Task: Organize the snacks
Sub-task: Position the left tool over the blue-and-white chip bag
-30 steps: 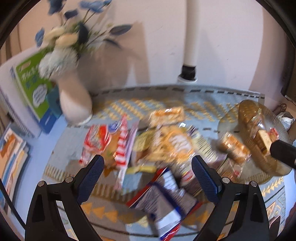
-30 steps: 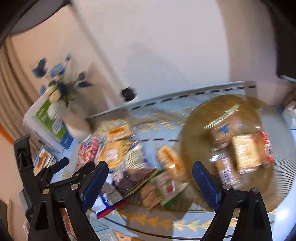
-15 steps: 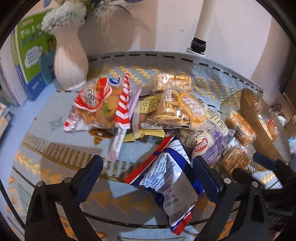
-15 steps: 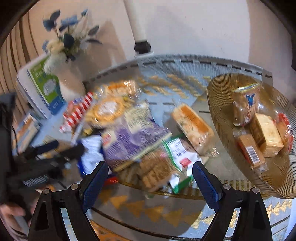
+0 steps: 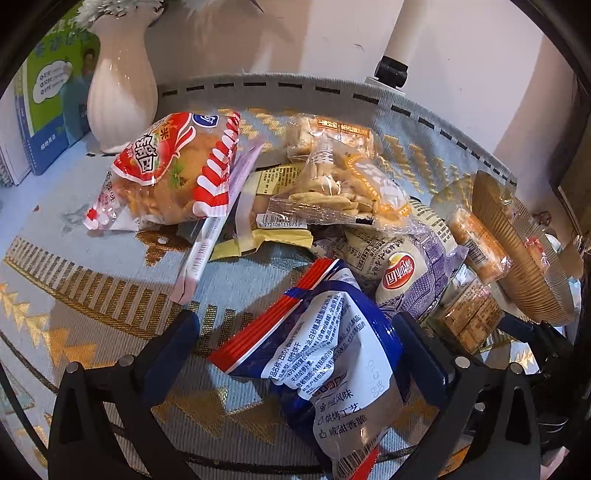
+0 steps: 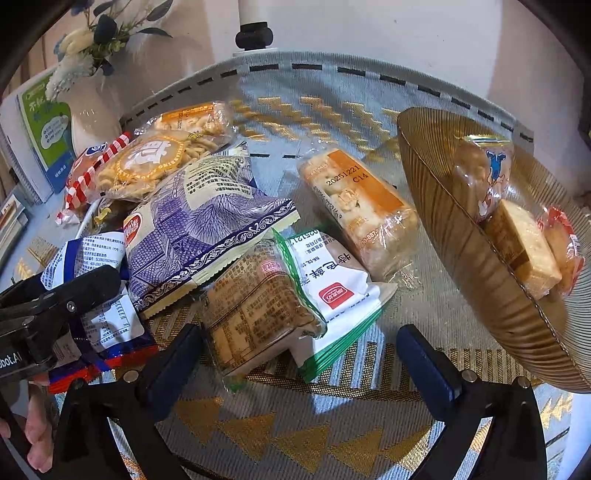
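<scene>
A pile of snack packets lies on a patterned mat. My left gripper (image 5: 295,343) is open, its fingers on either side of a blue, white and red packet (image 5: 332,362). My right gripper (image 6: 301,350) is open around a brown biscuit pack (image 6: 255,310) and a white-green packet (image 6: 332,280). A purple chips bag (image 6: 199,225), an orange-labelled cracker pack (image 6: 362,206), a red-white bun packet (image 5: 170,173) and a clear twist-snack bag (image 5: 340,188) lie in the pile. A gold ribbed bowl (image 6: 461,229) at the right holds several packets.
A white vase (image 5: 118,92) with flowers stands at the back left beside green-blue books (image 5: 48,103). A white pole with a black base (image 6: 255,33) stands behind the mat. The left gripper also shows in the right wrist view (image 6: 59,299).
Both grippers have come down and forward toward the pile. The left one now straddles the blue packet and the right one straddles the brown pack.
</scene>
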A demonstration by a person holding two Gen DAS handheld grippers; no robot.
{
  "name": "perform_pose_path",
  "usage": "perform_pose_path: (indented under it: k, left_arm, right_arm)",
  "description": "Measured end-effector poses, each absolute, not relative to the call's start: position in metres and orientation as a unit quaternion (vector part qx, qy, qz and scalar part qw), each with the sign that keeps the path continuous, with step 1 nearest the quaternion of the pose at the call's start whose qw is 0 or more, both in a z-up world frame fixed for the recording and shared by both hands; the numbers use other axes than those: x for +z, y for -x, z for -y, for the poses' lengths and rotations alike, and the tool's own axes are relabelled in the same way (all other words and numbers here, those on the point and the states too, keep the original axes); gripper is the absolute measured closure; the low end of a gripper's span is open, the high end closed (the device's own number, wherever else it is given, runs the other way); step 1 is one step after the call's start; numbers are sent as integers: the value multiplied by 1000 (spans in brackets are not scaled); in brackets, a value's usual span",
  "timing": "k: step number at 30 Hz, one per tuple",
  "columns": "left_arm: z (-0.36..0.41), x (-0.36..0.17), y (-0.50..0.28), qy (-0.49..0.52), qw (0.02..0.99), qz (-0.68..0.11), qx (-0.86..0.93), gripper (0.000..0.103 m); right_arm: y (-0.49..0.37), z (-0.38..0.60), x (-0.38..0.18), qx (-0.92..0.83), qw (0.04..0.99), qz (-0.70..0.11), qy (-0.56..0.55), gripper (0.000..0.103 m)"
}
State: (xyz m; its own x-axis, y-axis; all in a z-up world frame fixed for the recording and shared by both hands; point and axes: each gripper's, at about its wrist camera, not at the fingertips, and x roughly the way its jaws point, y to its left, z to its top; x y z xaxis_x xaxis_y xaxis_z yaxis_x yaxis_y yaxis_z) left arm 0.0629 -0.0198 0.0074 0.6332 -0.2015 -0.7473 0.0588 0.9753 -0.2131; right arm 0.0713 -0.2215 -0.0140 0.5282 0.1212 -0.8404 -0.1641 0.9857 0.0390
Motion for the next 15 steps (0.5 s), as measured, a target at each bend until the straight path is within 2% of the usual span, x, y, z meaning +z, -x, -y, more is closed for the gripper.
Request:
perform_pose_path:
  k: [15]
  left_arm:
    - [20,7,-63,85,900,-421,-73,0]
  right_arm:
    - [-72,220,-14,82,874,-479,23,0]
